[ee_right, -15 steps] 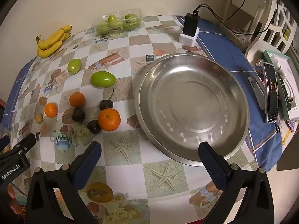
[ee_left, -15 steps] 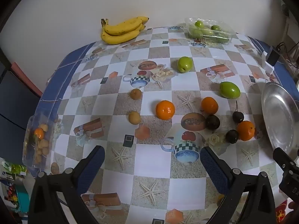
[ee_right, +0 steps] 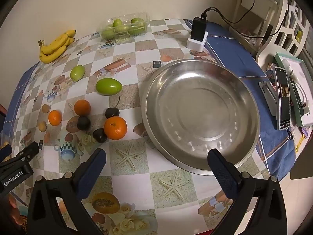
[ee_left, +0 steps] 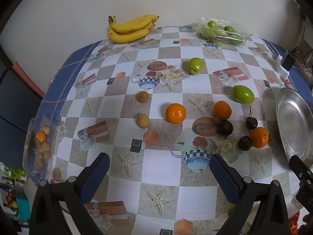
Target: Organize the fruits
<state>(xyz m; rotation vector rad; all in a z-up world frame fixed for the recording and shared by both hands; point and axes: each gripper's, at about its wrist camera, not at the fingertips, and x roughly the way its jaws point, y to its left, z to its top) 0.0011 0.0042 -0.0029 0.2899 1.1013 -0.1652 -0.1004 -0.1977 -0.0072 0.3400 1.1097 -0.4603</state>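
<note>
Nothing has moved: both tongs, left (ee_left: 159, 168) and right (ee_right: 156, 164), hang wide apart and empty above the tabletop (ee_left: 162, 164); oranges (ee_right: 115, 127) and green fruit (ee_right: 108, 86) lie left of the bowl (ee_right: 199, 113).

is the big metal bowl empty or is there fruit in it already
Empty. In the right wrist view the steel bowl shows only bare metal inside, and the oranges, such as the nearest orange, lie on the tablecloth beside it.

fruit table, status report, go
Left gripper and right gripper open, empty, above table. Fruit loose on cloth; nearest orange beside empty steel bowl. Nothing blocking.
</note>
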